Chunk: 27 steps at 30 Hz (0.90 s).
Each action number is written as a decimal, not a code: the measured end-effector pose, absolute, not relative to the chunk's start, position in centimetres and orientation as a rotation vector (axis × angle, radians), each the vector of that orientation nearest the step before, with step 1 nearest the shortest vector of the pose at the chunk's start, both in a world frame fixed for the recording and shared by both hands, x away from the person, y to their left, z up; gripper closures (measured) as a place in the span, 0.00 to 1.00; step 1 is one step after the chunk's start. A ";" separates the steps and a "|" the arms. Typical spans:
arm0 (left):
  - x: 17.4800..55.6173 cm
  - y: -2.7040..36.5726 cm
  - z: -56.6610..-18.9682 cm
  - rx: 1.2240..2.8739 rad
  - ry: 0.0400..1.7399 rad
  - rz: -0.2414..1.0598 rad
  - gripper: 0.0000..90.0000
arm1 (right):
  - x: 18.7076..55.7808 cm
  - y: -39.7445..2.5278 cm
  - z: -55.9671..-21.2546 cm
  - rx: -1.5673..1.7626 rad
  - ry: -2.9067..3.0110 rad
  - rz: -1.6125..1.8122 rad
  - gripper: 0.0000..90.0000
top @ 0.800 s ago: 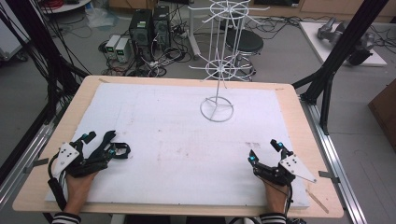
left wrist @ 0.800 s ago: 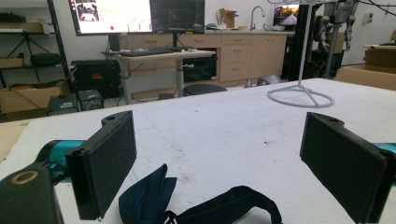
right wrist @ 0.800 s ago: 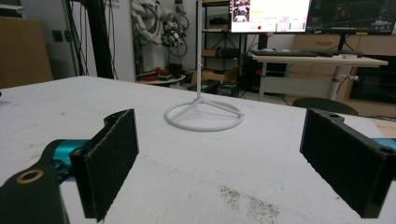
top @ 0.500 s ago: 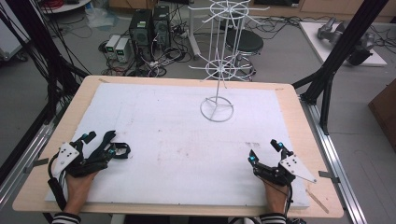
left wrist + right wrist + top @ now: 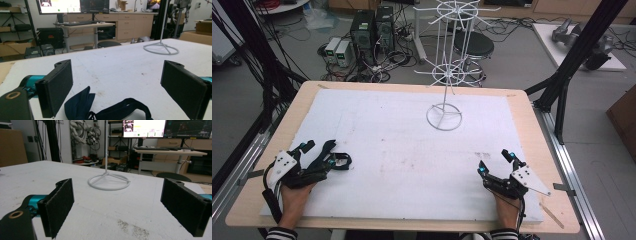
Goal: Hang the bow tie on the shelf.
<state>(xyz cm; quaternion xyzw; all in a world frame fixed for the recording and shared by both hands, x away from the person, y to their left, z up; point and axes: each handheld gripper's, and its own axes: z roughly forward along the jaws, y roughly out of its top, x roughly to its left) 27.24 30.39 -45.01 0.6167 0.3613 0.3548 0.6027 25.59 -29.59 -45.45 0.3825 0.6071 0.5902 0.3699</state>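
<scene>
Jaws stand wide on both the left gripper [image 5: 318, 150] and right gripper [image 5: 495, 162], each resting near the front of the white mat [image 5: 402, 145], holding nothing. A dark strap [image 5: 110, 111] lies between the left jaws. Closing carelessly could pinch one loop, so it drags. The wire rack [image 5: 445, 70], well apart, looks tippable.

A grey floor [image 5: 272, 95] surrounds the light wooden table [image 5: 522, 105]. Black computer towers [image 5: 372, 32] and tangled cables [image 5: 392, 57] sit beyond its far edge, beside a round black stool [image 5: 473, 46]. Lit monitors [image 5: 72, 5] stand on a desk before wooden cabinets [image 5: 130, 25].
</scene>
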 end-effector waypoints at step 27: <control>25.8 32.5 -40.7 1.731 0.855 0.886 0.13 | 25.6 -29.6 -45.5 0.979 1.555 1.513 0.12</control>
